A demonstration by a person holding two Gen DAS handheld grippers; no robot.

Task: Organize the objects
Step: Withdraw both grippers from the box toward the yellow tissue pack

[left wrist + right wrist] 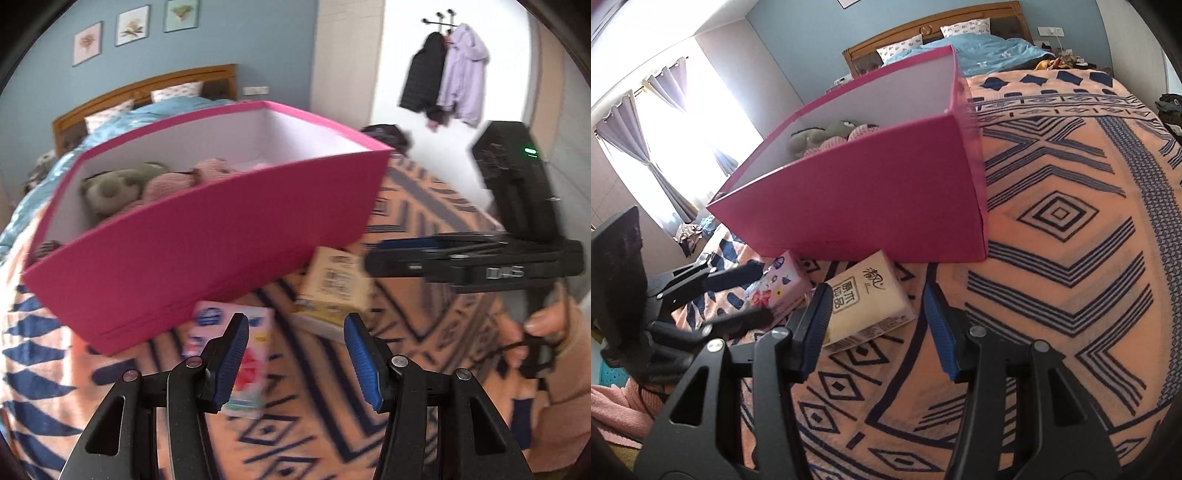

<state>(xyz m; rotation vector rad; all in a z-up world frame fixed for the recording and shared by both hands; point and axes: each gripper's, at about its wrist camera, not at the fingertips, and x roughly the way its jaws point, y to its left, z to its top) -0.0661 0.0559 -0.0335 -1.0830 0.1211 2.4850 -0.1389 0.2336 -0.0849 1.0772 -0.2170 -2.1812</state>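
**Inspector:** While both tools hang over the patterned orange blanket [1052, 229], how do the left tongs stand?

**Assistant:** The left gripper [297, 360] is partly open, with nothing between its blue pads [364, 363]. It points down toward the pink floral tissue pack [242, 363], which lies flat on the blanket just below the near wall of the pink box [221, 240]. Whether the left-hand pad touches the pack cannot be told; the picture is blurred.

**Inspector:** And the right?

**Assistant:** The right gripper [875, 328] is likewise partly open and holds nothing. The yellow tissue pack [866, 306] lies beyond its tips, partly behind its left-hand finger, beside the floral pack [779, 288].

**Inspector:** Where are the task's items?

**Assistant:** Both packs rest on the blanket, side by side, against the foot of the box. Inside the box lie a grey-green plush toy [114, 182] and a pink plush toy [173, 181], close together.
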